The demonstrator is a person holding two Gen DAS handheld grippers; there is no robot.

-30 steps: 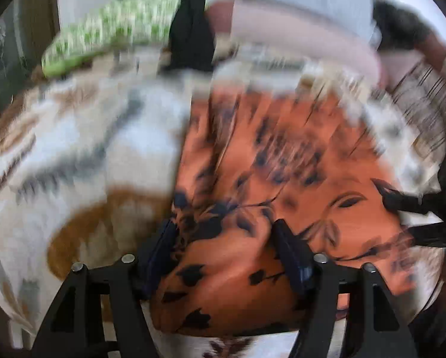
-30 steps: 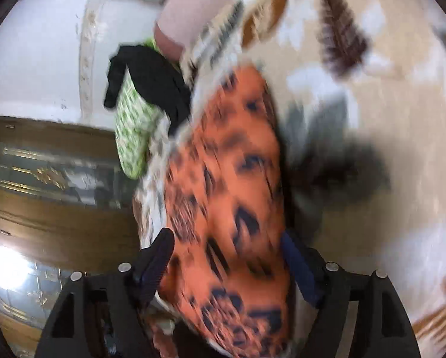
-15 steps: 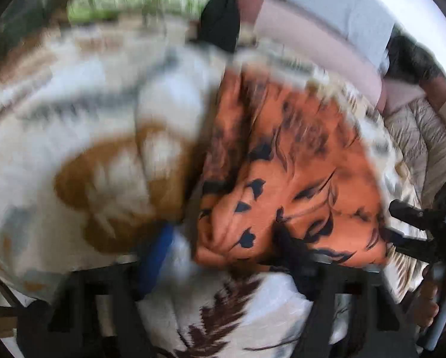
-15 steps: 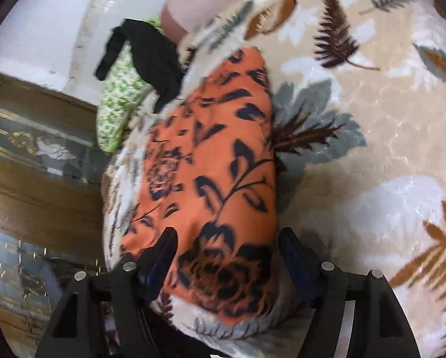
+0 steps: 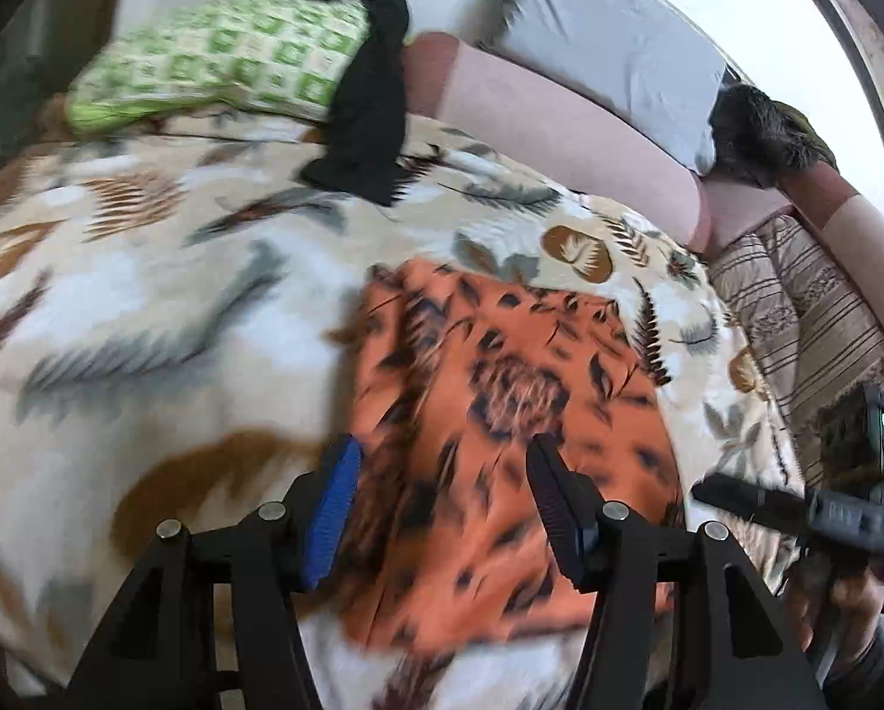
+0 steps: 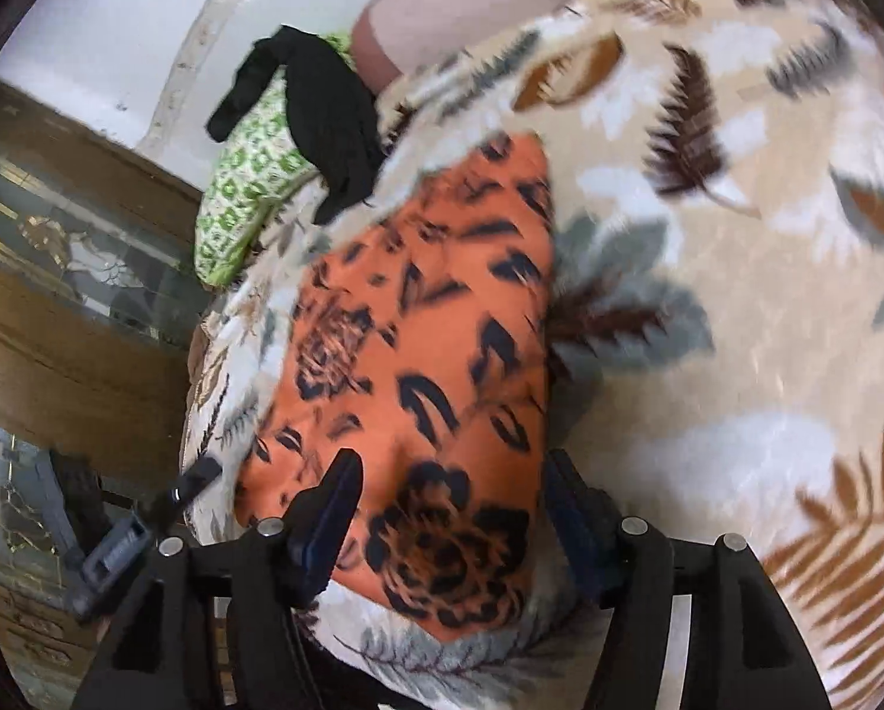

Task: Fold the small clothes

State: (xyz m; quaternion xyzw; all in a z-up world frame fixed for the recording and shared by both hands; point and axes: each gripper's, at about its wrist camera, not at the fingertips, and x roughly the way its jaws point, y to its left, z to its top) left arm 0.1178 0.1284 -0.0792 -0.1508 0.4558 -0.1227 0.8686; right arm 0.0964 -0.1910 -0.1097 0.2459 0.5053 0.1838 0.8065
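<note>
An orange garment with a black flower print lies folded flat on the leaf-patterned blanket. My left gripper hovers over its near half with the jaws apart, and the pads touch no cloth. In the right wrist view the same garment stretches away from my right gripper. Its jaws are closing, the garment's near end shows between them, and neither pad presses on it. The right gripper's fingers also show at the garment's right edge in the left wrist view.
A green checked pillow with a black garment draped over it lies at the far end of the bed. A pink bolster, a grey pillow and a striped cloth lie far right. A wooden glass-fronted cabinet stands beside the bed.
Both grippers have risen and drawn back from the orange garment. The left one was at its near left corner half a second ago and now hangs over its near half.
</note>
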